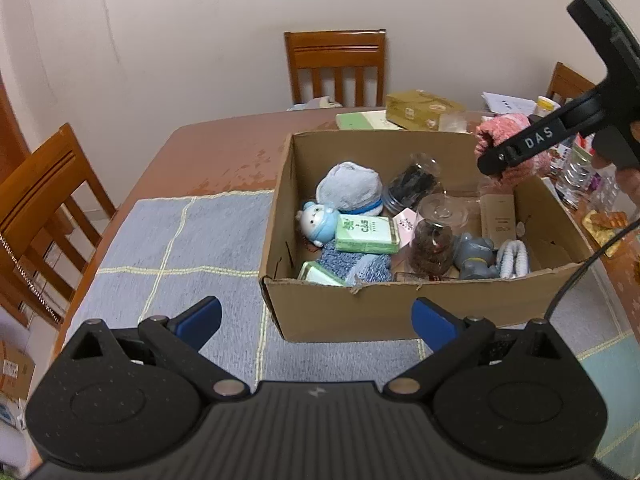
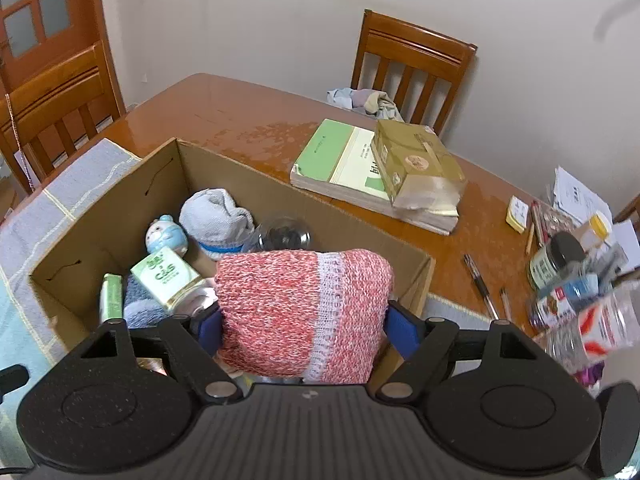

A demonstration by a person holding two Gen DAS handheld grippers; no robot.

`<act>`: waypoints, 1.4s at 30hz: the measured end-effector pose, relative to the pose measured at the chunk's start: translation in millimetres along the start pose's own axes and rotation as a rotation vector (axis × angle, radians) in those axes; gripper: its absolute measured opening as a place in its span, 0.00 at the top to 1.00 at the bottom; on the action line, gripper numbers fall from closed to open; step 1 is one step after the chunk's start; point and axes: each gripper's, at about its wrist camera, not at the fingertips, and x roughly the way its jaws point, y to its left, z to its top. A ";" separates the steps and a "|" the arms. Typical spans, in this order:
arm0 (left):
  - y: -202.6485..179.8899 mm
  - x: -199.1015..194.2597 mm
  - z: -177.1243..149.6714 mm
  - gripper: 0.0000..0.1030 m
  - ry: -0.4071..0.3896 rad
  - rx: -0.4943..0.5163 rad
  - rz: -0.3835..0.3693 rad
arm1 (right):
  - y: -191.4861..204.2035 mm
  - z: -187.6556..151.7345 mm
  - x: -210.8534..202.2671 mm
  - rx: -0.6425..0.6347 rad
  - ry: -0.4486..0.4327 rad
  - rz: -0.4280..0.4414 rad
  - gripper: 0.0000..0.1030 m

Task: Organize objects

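Observation:
An open cardboard box [image 1: 344, 312] stands on a blue-grey mat [image 1: 180, 248]. It holds a grey rolled cloth [image 1: 350, 187], a small blue-white figure [image 1: 316, 222], green packets [image 1: 367, 234], jars [image 1: 432, 244] and a grey toy [image 1: 474, 256]. My right gripper [image 2: 308, 326] is shut on a pink knitted roll [image 2: 300, 312] and holds it above the box's right side; the roll also shows in the left wrist view [image 1: 506, 132]. My left gripper [image 1: 316, 316] is open and empty in front of the box's near wall.
A green book [image 2: 344, 160] with a gold carton [image 2: 416, 168] on it lies behind the box [image 2: 100, 208]. Bottles and jars [image 2: 576, 280], pens [image 2: 480, 284] and papers crowd the table's right side. Wooden chairs [image 1: 336, 68] stand at the far and left sides.

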 end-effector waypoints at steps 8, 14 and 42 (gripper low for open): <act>-2.4 -2.4 -0.7 0.02 -0.010 -0.016 0.028 | -7.1 2.9 -4.3 0.045 -0.023 0.046 0.00; -2.2 -6.2 6.7 0.02 -0.037 -0.015 0.017 | -13.3 -2.7 -26.7 0.107 -0.020 0.040 0.00; -8.2 -16.7 13.2 0.02 0.095 -0.020 -0.037 | 62.8 -116.3 -73.5 0.443 0.068 -0.143 0.00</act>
